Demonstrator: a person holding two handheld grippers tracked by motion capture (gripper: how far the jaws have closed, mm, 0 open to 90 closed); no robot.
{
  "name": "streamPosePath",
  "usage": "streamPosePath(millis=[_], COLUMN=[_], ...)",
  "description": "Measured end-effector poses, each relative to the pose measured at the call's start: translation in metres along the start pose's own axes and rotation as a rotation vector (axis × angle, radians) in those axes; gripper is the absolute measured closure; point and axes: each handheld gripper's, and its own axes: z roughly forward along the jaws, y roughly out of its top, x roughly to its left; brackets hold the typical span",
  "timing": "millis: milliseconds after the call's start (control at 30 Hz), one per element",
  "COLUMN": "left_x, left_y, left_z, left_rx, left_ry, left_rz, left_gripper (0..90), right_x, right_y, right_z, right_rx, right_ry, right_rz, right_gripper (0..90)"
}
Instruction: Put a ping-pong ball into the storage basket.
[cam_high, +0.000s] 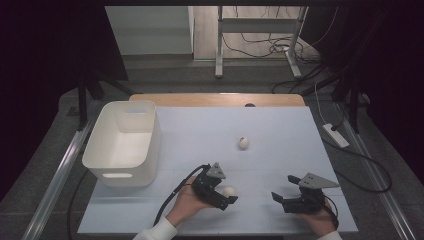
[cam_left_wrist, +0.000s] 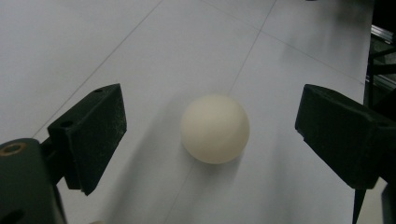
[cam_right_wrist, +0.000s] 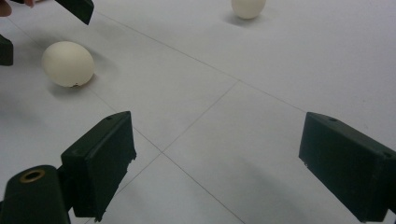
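Near egg framed by the spread left gripper

The near egg (cam_left_wrist: 215, 129) is seen on the table (cam_high: 280, 125) between the wide-apart jaws of the left gripper (cam_high: 226, 196), untouched. The right gripper (cam_high: 278, 199) is held released at 3 o'clock. A second egg (cam_high: 243, 143) lies at 12 o'clock. The white bin (cam_high: 107, 165) at 10 o'clock is seen empty.

Landmark: bin (cam_high: 122, 145), standing on counter (cam_high: 280, 125) at left edge. Near egg (cam_high: 229, 191) on counter right of bin, nearer person, lying between fingers (cam_left_wrist: 88, 135) of left gripper (cam_high: 222, 194), untouched. Far egg (cam_high: 243, 143) right of bin, well apart, farther back. Right gripper (cam_high: 280, 199) farthest right of bin, at near edge.
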Motion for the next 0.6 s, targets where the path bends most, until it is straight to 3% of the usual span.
streamPosePath(millis=[600], left_x=[-0.003], left_y=[-0.001], left_z=[0.014], left_rx=[0.062], left_ry=[0.004], left_rz=[0.031], left_gripper=[11.6], right_x=[0.000], right_y=[0.000], right_z=[0.000], right_rx=[0.002], right_ry=[0.001], right_rz=[0.001], right_gripper=[10.4])
